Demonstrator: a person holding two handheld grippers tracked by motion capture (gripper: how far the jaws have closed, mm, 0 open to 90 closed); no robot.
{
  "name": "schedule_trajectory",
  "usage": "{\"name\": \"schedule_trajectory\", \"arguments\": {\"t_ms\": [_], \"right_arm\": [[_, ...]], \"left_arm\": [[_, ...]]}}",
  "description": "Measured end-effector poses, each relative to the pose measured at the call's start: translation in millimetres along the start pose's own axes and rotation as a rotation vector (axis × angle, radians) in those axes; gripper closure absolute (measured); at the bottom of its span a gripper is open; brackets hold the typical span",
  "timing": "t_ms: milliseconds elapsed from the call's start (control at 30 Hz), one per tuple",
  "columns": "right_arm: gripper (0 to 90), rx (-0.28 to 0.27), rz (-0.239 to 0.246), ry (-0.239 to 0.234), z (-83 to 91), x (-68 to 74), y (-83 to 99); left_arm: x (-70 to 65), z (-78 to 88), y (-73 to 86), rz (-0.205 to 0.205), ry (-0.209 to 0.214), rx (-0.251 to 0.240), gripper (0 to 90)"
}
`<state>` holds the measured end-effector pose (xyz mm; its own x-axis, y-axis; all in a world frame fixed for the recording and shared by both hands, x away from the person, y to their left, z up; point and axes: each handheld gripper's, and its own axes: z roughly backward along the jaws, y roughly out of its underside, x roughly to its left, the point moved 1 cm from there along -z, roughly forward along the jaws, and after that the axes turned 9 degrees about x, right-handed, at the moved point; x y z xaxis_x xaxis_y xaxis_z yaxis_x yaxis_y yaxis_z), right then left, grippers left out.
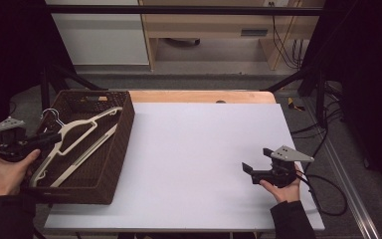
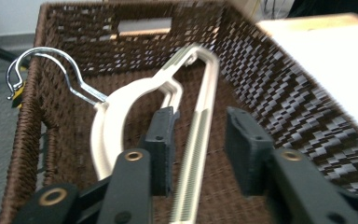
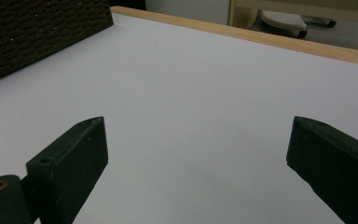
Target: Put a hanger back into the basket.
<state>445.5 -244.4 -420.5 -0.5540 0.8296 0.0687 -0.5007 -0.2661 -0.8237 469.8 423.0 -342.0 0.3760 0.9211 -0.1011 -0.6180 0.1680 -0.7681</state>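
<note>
A dark brown woven basket (image 1: 121, 149), rectangular with a cut-out handle in its far wall, sits on the left end of a white table (image 1: 199, 164). Inside it lies a cream plastic clothes hanger (image 1: 82, 142) with a silver wire hook (image 1: 53, 116); the hanger is a thin open triangle with a ridged lower bar, leaning at an angle, its far tip propped near the basket's far right corner and its hook resting over the left rim.

The left gripper (image 2: 200, 142) reaches into the basket from its left side. Its jaws are partly spread and straddle the hanger's ridged bar, which runs between them; the bar lies against the left pad, while the right pad stands clear of it.

The right gripper (image 1: 256, 169) rests low over the bare table, well apart from the basket, jaws spread wide with nothing between them.
</note>
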Motion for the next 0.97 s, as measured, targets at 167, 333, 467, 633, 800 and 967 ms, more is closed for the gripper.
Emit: {"name": "schedule_trajectory", "arguments": {"t_ms": [167, 333, 467, 633, 800, 967], "right_arm": [[5.6, -0.005, 0.002, 0.002, 1.6, -1.0, 0.2], [5.4, -0.013, -0.006, -0.005, 4.3, -3.6, 1.3], [5.2, -0.027, -0.012, -0.010, 7.7, -4.9, 1.9], [4.9, -0.049, -0.015, -0.028, 13.1, -5.2, 2.0], [4.8, -0.062, -0.024, -0.047, 16.2, -7.1, 3.2], [4.7, -0.059, -0.026, -0.050, 15.9, -8.6, 4.6]], "left_arm": [[-31.7, 9.1, -0.5, -0.045, 0.048, -0.092, 45.6], [-64.8, 5.2, 1.6, -0.081, 0.105, -0.160, 29.9], [-87.2, -4.2, 4.5, -0.079, 0.183, -0.167, 19.3], [-107.0, -15.2, 11.6, -0.098, 0.180, -0.173, 10.2], [-117.8, -26.0, 23.6, -0.099, 0.180, -0.166, 7.3], [-130.6, -35.9, 29.9, -0.161, 0.158, -0.119, 6.5]]}}
